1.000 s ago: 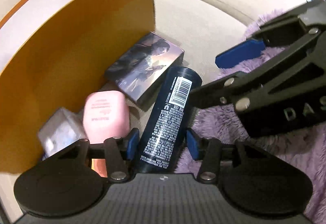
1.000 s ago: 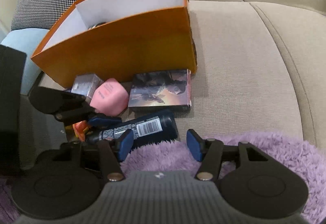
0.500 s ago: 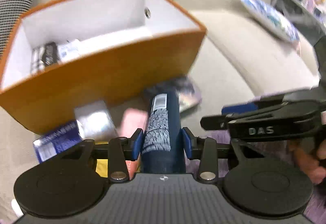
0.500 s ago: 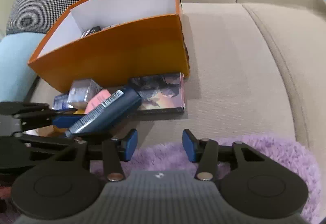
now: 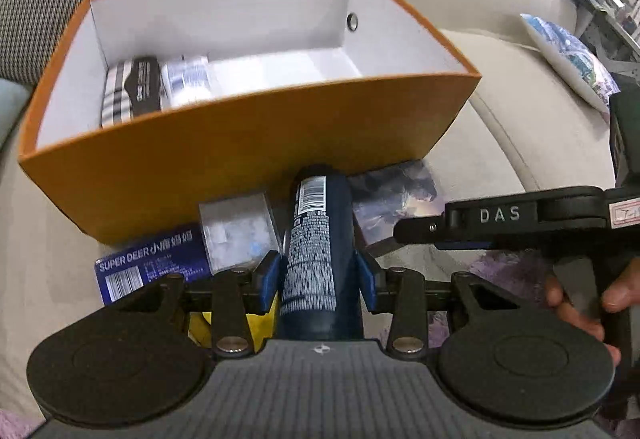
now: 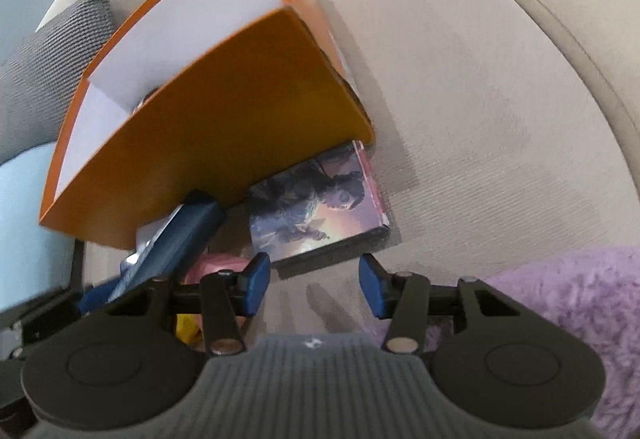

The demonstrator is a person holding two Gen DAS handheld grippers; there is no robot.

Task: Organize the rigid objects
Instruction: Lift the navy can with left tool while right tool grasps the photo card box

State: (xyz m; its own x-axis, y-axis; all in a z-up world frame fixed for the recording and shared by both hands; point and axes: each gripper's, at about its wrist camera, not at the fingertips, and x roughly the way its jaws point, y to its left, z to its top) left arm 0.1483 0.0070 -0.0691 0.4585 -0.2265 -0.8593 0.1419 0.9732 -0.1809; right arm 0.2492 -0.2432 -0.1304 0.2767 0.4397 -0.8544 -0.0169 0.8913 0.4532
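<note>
Left wrist view: left claw (image 5: 319, 275) is clamped on the dark blue bottle (image 5: 316, 239), blue pads pressing both sides, bottle pointing away toward the orange box (image 5: 224, 167), barcode end up near the box's front wall. Its jaws have just been closing, with the bottle between them. Box is open-topped, white inside, sits on the beige sofa (image 5: 500, 127); a striped packet (image 5: 120, 95) and a white packet (image 5: 186, 79) lie in its left end. In front of the box, on the sofa: clear plastic cube (image 5: 236, 231) just left of the bottle, blue "SUPER DEER" carton (image 5: 148, 263) further left, picture-cover case (image 5: 396, 199) right of the bottle, something yellow (image 5: 236, 323) under the claw. Right claw's black body (image 5: 520, 217), marked DAS, comes in from the right, with a person's hand (image 5: 580, 295) on its handle.

Right wrist view: right claw (image 6: 314, 285) is parted with nothing between its pads, sofa fabric below it; its jaws have just been closing. Picture-cover case (image 6: 316, 207) lies just beyond the pads, touching the orange box's corner (image 6: 224, 119). Blue bottle (image 6: 176, 239) is at left, tilted, a pink item (image 6: 216, 265) partly hidden below it. Purple fluffy rug (image 6: 560, 303) at lower right.
</note>
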